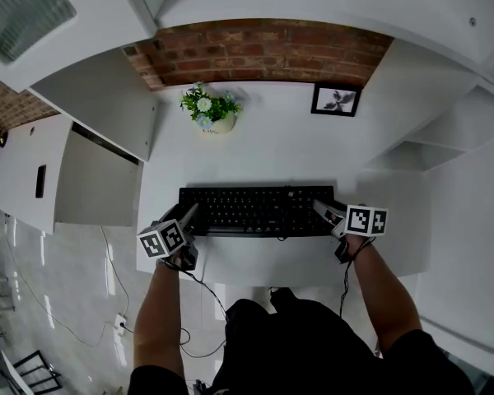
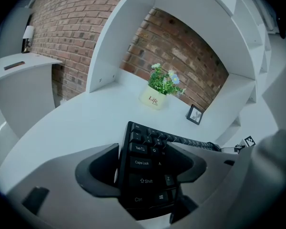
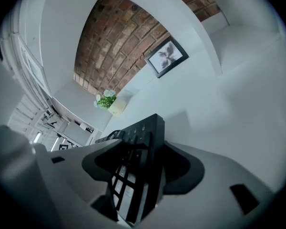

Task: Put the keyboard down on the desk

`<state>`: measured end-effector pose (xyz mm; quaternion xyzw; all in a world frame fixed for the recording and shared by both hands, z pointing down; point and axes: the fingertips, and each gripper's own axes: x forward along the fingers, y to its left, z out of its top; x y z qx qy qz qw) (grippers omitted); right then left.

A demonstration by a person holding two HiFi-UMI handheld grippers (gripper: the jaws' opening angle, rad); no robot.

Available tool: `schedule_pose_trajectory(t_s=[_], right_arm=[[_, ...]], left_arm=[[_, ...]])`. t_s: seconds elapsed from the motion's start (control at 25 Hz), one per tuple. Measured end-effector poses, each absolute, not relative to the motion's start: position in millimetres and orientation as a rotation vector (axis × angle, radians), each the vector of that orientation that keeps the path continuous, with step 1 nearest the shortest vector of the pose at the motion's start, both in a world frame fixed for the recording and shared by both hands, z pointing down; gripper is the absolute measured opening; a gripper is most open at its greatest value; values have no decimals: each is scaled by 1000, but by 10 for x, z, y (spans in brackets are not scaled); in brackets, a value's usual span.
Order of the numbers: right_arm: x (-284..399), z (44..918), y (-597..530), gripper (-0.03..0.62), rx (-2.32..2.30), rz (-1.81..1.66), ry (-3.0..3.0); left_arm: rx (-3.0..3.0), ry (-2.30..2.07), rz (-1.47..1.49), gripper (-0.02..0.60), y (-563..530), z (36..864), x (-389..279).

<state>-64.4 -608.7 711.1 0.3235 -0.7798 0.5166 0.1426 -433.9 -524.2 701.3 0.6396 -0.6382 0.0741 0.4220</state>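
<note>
A black keyboard (image 1: 255,210) lies level along the front part of the white desk (image 1: 263,146). My left gripper (image 1: 189,216) has the keyboard's left end; in the left gripper view the gripper (image 2: 145,151) is shut on the keyboard (image 2: 143,175), with one jaw over the keys and the other under the edge. My right gripper (image 1: 323,211) is at the right end. In the right gripper view that gripper (image 3: 143,149) stands open round the keyboard (image 3: 133,171), with a gap beside it.
A potted plant (image 1: 210,109) stands at the back of the desk against a brick wall, and a small framed picture (image 1: 336,100) stands to its right. White shelf walls rise on both sides. Cables hang below the desk's front edge.
</note>
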Motion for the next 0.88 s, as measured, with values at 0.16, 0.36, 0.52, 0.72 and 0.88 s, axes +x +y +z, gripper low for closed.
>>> schedule_pose_trajectory(t_s=[0.16,0.36,0.52,0.72,0.88], right_arm=[[-612,7204,-6102,268,968,1341,-2207],[-600,7240,-6107,272,993,1215,-2180],[-598,7240,-6114,272,1014,1187,-2168],[-581,7224,-6121,272,1053,1108,-2148],[-567,7203,-6123,273,1090,1005,-2137]], left_arm=[[1616,-1644,265,308,-5224,7048,-4339],[1645,-1709,417,307,-5235,7030,-4333],[1658,-1720,434,302,-5237,6993,-4331],[1655,-1764,465,259,-5211,6951,-4357],[1710,-1782,500,235,-5188,6838,-4320]])
